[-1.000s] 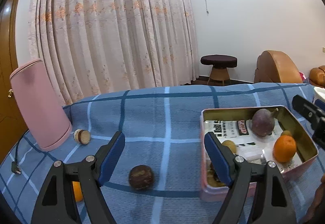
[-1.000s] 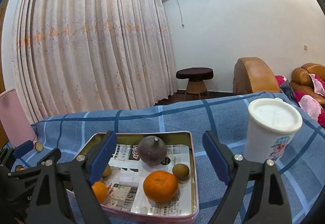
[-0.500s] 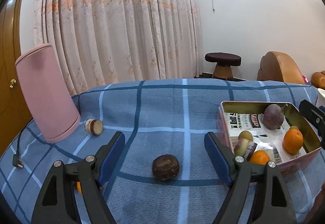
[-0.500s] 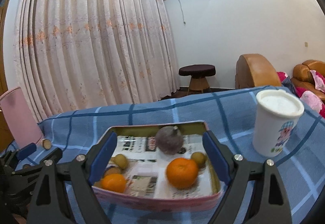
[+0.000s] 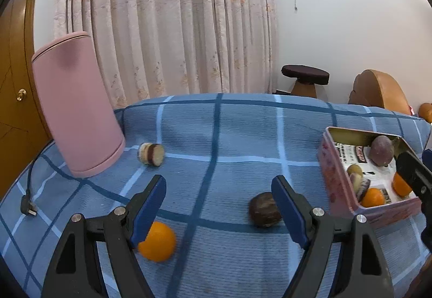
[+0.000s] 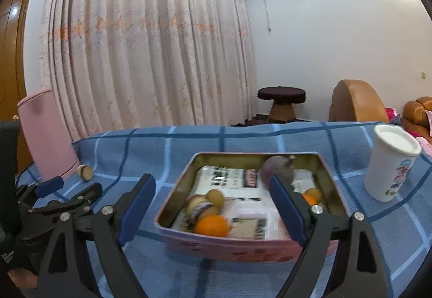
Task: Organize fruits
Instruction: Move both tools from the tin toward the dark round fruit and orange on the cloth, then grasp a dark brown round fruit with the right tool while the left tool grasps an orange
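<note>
Two loose fruits are seen only by the left wrist camera: an orange [image 5: 158, 241] at seven o'clock, partly behind the left pad, and a dark brown wrinkled fruit [image 5: 263, 209] at four o'clock, just beside the right pad. Several oranges and a purple fruit [image 6: 278, 169] are held in the pink tin [image 6: 229, 246], shown whole in the right view, with a white cup [image 6: 390, 163] at three o'clock. Bare blue checked cloth [image 5: 216, 141] lies between tin and pink cylinder [image 5: 77, 106]. Left gripper [image 5: 218, 203] and right gripper [image 6: 213, 203] are spread wide, nothing clamped.
</note>
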`<control>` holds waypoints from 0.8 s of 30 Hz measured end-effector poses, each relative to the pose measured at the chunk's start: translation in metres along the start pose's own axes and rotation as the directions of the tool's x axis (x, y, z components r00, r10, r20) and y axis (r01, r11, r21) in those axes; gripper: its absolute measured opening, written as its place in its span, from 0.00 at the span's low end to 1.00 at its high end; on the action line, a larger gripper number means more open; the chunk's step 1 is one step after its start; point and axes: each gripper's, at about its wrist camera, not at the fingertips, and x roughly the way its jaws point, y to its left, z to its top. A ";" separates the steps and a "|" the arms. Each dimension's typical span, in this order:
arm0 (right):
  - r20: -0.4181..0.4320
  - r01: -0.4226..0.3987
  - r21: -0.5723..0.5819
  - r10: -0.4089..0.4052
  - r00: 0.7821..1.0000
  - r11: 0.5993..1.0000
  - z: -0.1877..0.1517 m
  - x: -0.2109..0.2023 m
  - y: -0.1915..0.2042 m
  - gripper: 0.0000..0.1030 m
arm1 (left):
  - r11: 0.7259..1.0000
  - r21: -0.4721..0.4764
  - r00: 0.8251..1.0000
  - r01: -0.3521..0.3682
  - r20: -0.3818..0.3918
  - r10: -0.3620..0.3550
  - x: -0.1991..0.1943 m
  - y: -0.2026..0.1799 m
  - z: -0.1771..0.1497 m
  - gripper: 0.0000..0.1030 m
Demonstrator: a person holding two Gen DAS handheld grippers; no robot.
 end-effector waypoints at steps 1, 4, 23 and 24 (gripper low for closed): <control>-0.005 -0.001 -0.005 0.001 1.000 1.000 0.000 0.001 0.004 0.85 | 1.000 0.002 1.000 -0.004 0.000 0.004 0.000 0.003 0.000 0.79; -0.021 -0.021 -0.022 0.021 1.000 1.000 -0.002 0.004 0.019 0.80 | 1.000 0.002 1.000 -0.023 0.000 0.023 0.001 0.015 -0.001 0.79; -0.350 -0.160 -0.119 0.110 0.930 0.980 -0.019 0.079 0.123 0.55 | 0.976 -0.142 0.986 -0.166 -0.054 0.160 0.012 0.150 0.011 0.79; -0.377 -0.164 -0.112 0.110 0.920 0.980 -0.020 0.086 0.125 0.55 | 0.978 -0.137 0.987 -0.155 -0.057 0.149 0.012 0.151 0.012 0.79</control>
